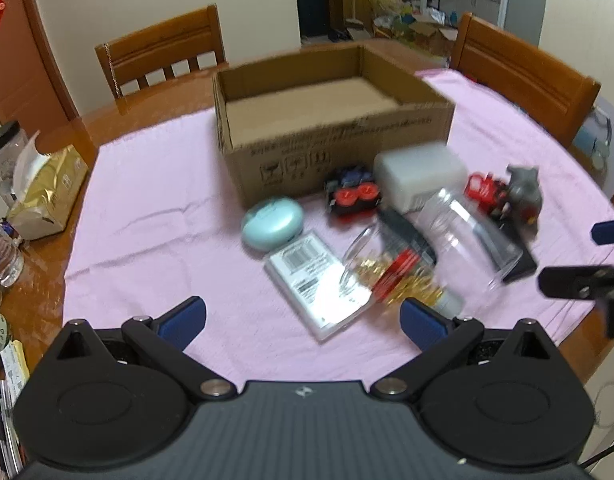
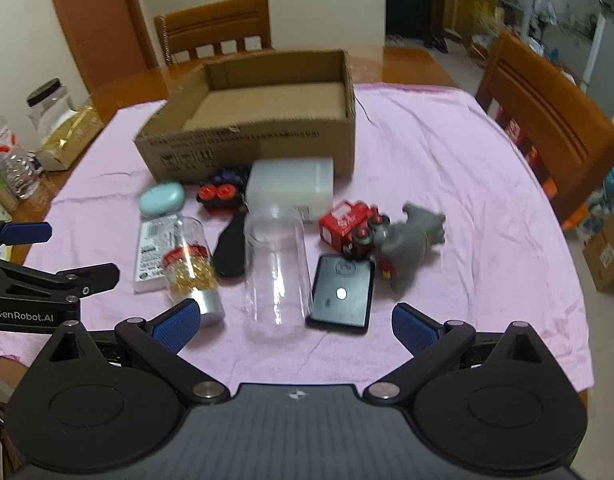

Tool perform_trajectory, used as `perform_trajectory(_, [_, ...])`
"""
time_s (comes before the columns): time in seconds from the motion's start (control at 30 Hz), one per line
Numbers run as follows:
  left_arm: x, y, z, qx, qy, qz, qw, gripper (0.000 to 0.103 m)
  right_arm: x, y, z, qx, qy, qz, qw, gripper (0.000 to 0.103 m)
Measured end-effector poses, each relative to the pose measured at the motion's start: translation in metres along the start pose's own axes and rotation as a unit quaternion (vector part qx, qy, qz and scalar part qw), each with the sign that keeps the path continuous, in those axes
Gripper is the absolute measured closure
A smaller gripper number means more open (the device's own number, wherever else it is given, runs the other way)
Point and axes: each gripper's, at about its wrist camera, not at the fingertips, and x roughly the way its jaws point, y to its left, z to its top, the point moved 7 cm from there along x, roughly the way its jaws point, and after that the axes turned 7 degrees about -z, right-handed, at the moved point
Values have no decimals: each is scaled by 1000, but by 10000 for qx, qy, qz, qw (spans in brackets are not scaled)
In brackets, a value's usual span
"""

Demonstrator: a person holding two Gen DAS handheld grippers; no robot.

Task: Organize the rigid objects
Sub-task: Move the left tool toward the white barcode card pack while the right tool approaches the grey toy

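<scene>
An open, empty cardboard box [image 1: 339, 152] [image 2: 247, 148] stands on the pink cloth. In front of it lie a teal oval case [image 1: 272, 222] [image 2: 162, 199], a flat white barcoded box [image 1: 315, 284], a jar of gold capsules [image 2: 191, 264], a clear empty jar [image 1: 463, 232] [image 2: 277, 268], a black device [image 2: 341, 294], a grey toy animal [image 2: 411, 244], a red toy truck [image 2: 351, 228], a white translucent box [image 1: 419, 174] and a red-and-black toy [image 1: 351, 196]. My left gripper [image 1: 305, 320] hovers open near the barcoded box. My right gripper [image 2: 296, 324] is open just short of the clear jar.
Two wooden chairs [image 1: 163, 52] [image 2: 547, 112] stand behind and to the right of the round table. At the table's left edge are a gold tissue pack [image 1: 47, 192], a water bottle [image 2: 11, 156] and a black-lidded jar [image 2: 51, 100]. Bare pink cloth lies to the right.
</scene>
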Motion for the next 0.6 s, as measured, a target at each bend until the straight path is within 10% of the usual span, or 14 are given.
perform_trajectory(0.6, [68,20,-12,1116,450,-340,9922,0,34,0,-21,308,604,-369,9970,0])
